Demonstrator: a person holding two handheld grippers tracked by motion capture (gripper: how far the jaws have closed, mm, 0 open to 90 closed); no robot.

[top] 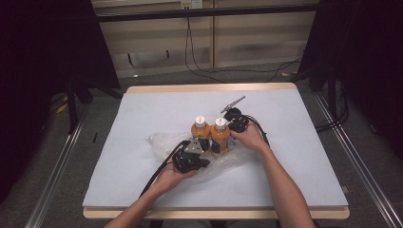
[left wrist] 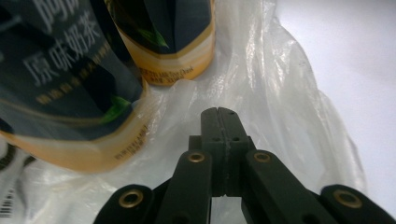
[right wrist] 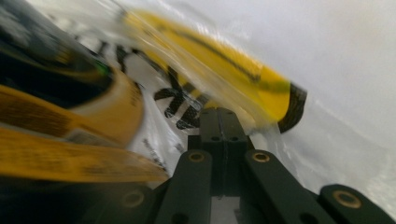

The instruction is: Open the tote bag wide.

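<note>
Pale matte table (top: 142, 118): two round orange bottles (top: 210, 135) on crinkled clear plastic bag (top: 164, 142); my left gripper (left wrist: 218, 114) and right gripper (right wrist: 218, 114), jaws pressed together, empty.

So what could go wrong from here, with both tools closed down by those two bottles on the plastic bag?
1. The two bottles stand upright, close together on the crinkled plastic bag. Tugging the film could topple them.
2. The left tool is shut with bag film around its tip. It may have pinched none, so a lift could slip.
3. The right tool sits close against a bottle and could knock it.
</note>
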